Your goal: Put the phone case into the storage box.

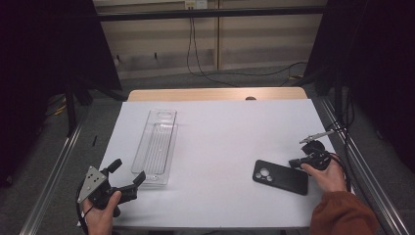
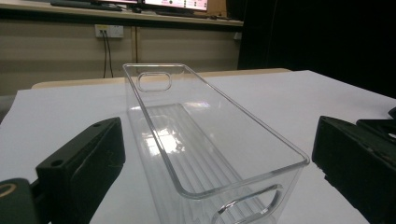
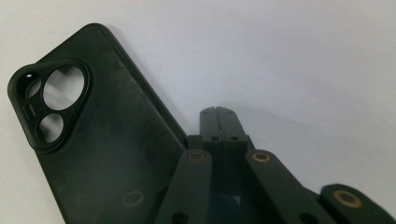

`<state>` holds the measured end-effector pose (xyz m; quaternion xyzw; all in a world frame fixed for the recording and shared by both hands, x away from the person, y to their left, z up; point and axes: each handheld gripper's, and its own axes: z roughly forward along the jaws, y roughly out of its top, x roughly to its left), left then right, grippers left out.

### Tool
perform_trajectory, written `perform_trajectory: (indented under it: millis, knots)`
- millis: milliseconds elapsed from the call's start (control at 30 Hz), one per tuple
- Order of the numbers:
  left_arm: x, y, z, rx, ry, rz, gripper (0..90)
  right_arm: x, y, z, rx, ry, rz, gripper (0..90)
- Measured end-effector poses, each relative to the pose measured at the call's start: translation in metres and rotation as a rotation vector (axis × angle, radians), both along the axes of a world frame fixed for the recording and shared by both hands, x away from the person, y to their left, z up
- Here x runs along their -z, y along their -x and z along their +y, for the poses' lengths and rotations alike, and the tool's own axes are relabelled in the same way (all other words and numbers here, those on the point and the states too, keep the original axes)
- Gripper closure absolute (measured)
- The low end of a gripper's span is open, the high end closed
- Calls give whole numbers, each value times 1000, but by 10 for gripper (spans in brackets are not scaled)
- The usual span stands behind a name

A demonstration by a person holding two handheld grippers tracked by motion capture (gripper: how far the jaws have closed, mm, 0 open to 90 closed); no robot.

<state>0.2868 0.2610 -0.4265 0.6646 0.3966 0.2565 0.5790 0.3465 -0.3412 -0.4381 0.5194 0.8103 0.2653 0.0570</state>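
1. On the far left, near the front edge of the white counter (image 1: 220,127), a hand holds the left gripper (image 1: 128,172). Its jaws stand wide apart and hold nothing.

2. Just past that gripper sits a clear plastic bin (image 1: 157,146). It is long and thin. Its long side runs away from the person, toward the back of the counter. In the left gripper view the bin's near end (image 2: 243,196) sits right between the two open jaws, but they do not touch it.

3. The middle of the counter is bare white.

4. To the right lies a black phone case (image 1: 280,176). It lies flat, with its camera holes (image 1: 263,173) at the left end. Its long side runs across the counter — left to right, dipping a bit toward the person at the right end.

5. On the far right, a hand in an orange sleeve (image 1: 342,213) holds the right gripper (image 1: 297,162). Its jaws are pressed together with nothing between them. In the right gripper view the closed tips (image 3: 217,114) sit just beside the case's long edge (image 3: 154,102), off the case itself.

6. The case lies just left of the right gripper, and the right hand is much nearer to it than the left hand — so I think the right gripper takes the case. It may need to open its jaws first, then bite across the thin edge. The bin is well apart from the case, over to the left.
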Motion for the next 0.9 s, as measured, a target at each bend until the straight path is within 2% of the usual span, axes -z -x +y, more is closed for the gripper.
perform_trajectory:
  millis: [433, 900]
  knots:
    - [0, 0, 0, 0, 0, -1, 27, 2, 17, 0, -1, -18, -31, 900]
    - [0, 0, 0, 2, 2, -2, 27, 2, 31, 4, -6, -29, -44, 900]
